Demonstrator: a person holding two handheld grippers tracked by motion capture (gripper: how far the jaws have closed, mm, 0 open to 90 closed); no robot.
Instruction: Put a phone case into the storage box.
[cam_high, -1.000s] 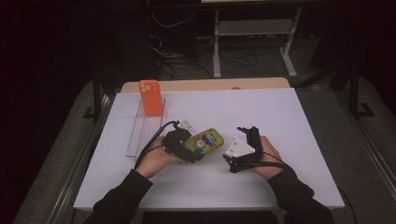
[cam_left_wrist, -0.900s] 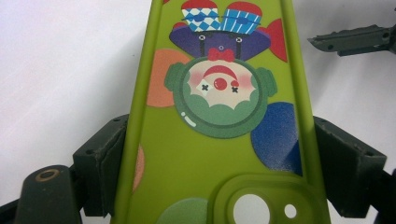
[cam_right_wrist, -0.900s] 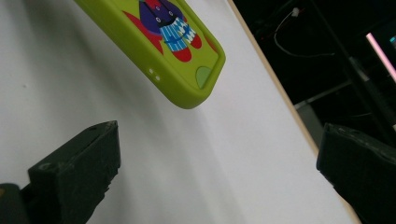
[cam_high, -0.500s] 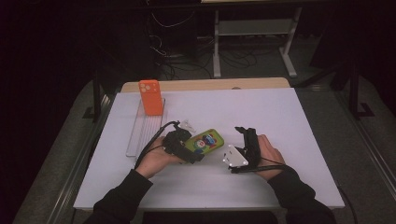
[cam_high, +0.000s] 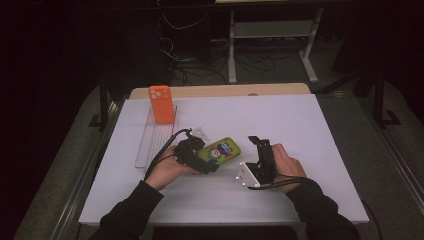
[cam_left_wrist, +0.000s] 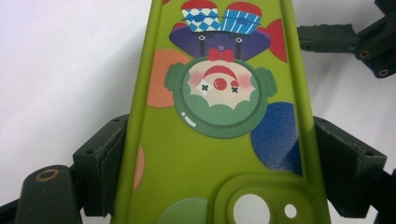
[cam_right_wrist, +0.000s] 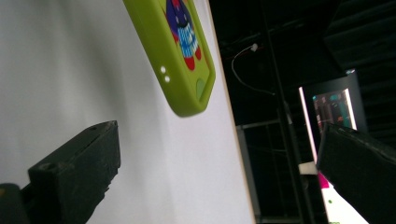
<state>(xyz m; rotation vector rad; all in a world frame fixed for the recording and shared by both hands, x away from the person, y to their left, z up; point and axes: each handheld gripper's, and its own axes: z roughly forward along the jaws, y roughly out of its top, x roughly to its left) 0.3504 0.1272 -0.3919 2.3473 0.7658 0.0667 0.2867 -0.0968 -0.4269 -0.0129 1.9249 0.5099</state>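
Left gripper view: green phone case between clamped left hand-held gripper jaws.

no words, brand names or numbers can be read anywhere i look. the green phone case clamped between my left fingers carries only a picture, a clown face with crosses for eyes and coloured dots round it, and no lettering. the lit screen far off in my right gripper view is too blurred to read.
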